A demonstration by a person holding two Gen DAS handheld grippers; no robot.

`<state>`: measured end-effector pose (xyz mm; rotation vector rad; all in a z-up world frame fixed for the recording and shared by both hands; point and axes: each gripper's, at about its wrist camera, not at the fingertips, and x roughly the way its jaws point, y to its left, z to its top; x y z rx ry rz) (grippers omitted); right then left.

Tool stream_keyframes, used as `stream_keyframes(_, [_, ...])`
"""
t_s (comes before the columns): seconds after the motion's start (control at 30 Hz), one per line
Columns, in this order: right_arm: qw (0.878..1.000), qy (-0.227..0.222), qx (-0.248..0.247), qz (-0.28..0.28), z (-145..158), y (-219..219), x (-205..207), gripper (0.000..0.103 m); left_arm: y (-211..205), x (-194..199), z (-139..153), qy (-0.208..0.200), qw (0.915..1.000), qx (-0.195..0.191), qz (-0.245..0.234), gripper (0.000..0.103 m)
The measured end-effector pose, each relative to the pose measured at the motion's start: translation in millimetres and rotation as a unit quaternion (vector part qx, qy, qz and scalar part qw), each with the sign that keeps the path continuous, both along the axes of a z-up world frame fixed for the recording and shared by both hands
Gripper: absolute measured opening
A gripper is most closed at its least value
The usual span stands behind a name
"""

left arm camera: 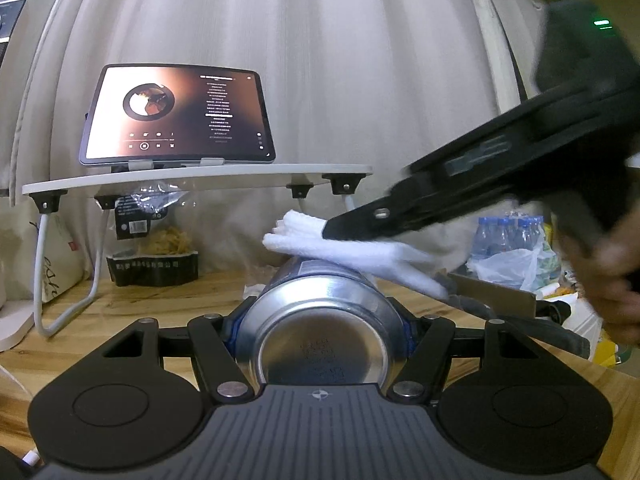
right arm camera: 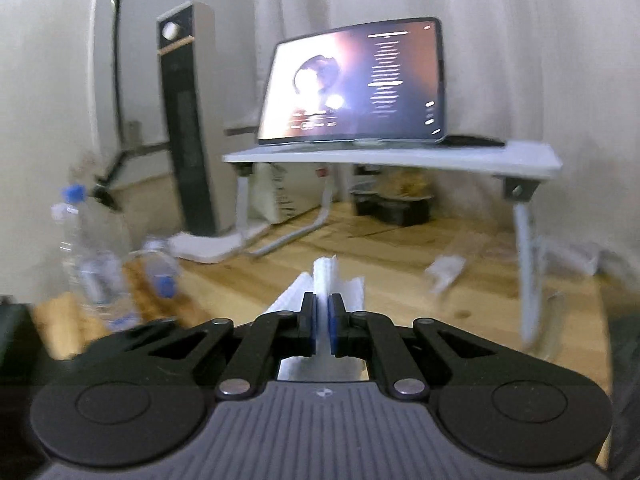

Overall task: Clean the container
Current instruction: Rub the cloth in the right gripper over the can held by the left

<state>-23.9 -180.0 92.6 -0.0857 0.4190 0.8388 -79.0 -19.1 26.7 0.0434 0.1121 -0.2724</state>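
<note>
A silver metal can lies on its side, its bottom facing the left wrist camera, clamped between the two fingers of the left gripper, which press against its left and right walls. The can is held above a wooden table.

On top of the can rests a folded white cloth. The right gripper reaches in from the right of the can, its fingers pressed together on the cloth; in the right wrist view the blue pads pinch the white fold between them. That view is blurred, so finer detail of the cloth is hard to make out.

Behind the can stands a small white folding desk with a lit tablet propped on it. To the right of the can, farther back, sits a pack of water bottles with blue caps beside a plastic bag.
</note>
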Motion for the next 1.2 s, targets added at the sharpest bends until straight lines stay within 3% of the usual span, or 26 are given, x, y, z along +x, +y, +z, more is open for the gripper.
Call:
stream_keyframes(0.27, [0.995, 0.06, 0.062, 0.043, -6.3, -12.3, -23.8, 0.01, 0.8, -0.3, -0.5, 0.0, 1.0, -0.001, -0.001, 0.069])
stream_keyframes(0.5, [0.997, 0.034, 0.058, -0.037, -9.2, -22.2, 14.8, 0.01, 0.1, -2.3, -0.4, -0.007, 1.0, 0.002, -0.001, 0.069])
stream_keyframes(0.6, [0.995, 0.047, 0.063, -0.053, -16.3, -26.6, 24.8, 0.01, -0.1, -4.0, -0.3, -0.012, 0.9999, 0.002, 0.003, 0.069])
stream_keyframes(0.9, [0.988, 0.105, 0.11, 0.02, -18.5, -36.3, 0.4, 0.01, 0.5, -2.5, -0.4, -0.005, 1.0, -0.001, 0.001, 0.069])
stream_keyframes(0.93, [0.988, 0.103, 0.112, 0.013, -19.0, -38.4, 2.3, 0.01, 0.3, -2.8, -0.5, -0.006, 1.0, 0.0, 0.001, 0.069])
stream_keyframes(1.1, [0.983, 0.091, 0.103, -0.123, -37.1, -63.0, 46.5, 0.014, 0.3, -4.3, -0.7, -0.01, 1.0, 0.0, 0.002, 0.069])
stream_keyframes(1.17, [0.976, 0.115, 0.078, -0.166, -51.1, -68.1, 70.5, 0.014, 0.2, -4.3, -0.4, -0.011, 0.9999, 0.0, 0.001, 0.069])
stream_keyframes(1.2, [0.97, 0.14, 0.087, -0.179, -59.1, -73.0, 80.6, 0.021, 0.2, -4.5, -0.4, -0.012, 0.9999, 0.001, 0.001, 0.069])
